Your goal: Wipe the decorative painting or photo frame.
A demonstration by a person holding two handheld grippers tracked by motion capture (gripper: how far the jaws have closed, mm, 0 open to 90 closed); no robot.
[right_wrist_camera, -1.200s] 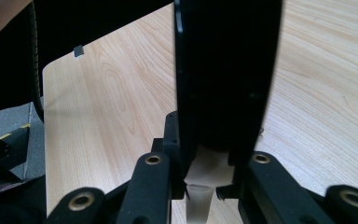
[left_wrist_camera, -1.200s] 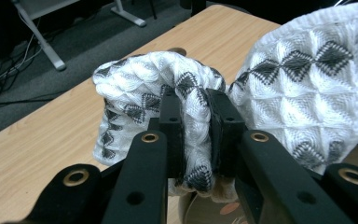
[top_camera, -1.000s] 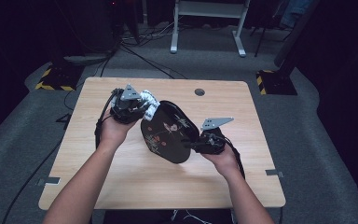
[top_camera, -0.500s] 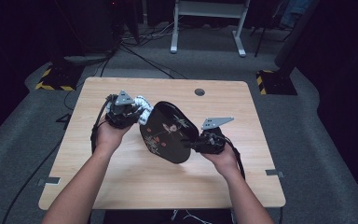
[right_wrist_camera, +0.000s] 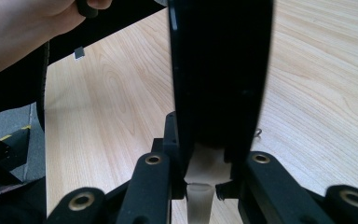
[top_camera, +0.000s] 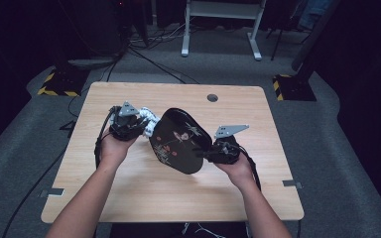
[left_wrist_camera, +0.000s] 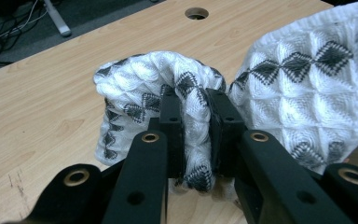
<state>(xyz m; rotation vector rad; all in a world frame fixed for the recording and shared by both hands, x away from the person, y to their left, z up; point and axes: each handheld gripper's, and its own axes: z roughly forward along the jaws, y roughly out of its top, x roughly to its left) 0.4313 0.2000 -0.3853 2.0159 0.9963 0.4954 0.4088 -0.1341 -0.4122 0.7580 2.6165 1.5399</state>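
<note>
A black oval tray (top_camera: 178, 141) with a painted flower design is held tilted above the wooden table (top_camera: 129, 198). My right gripper (top_camera: 203, 151) is shut on its right rim; in the right gripper view the tray's dark edge (right_wrist_camera: 219, 70) rises from between the jaws of my right gripper (right_wrist_camera: 205, 140). My left gripper (top_camera: 141, 124) is shut on a white cloth (top_camera: 150, 120) with black diamonds, held against the tray's left edge. In the left gripper view the cloth (left_wrist_camera: 303, 88) bunches around and between the jaws of my left gripper (left_wrist_camera: 196, 100).
A round cable hole (top_camera: 212, 97) sits near the table's far edge. Beyond the table stand a white frame (top_camera: 218, 29) and two black-and-yellow striped bases (top_camera: 57, 84) on grey carpet with cables. The person's left hand (right_wrist_camera: 18, 28) appears at top left of the right gripper view.
My left gripper with the cloth has come down and toward the person along the tray's left edge. The right gripper and the tray have stayed almost still.
</note>
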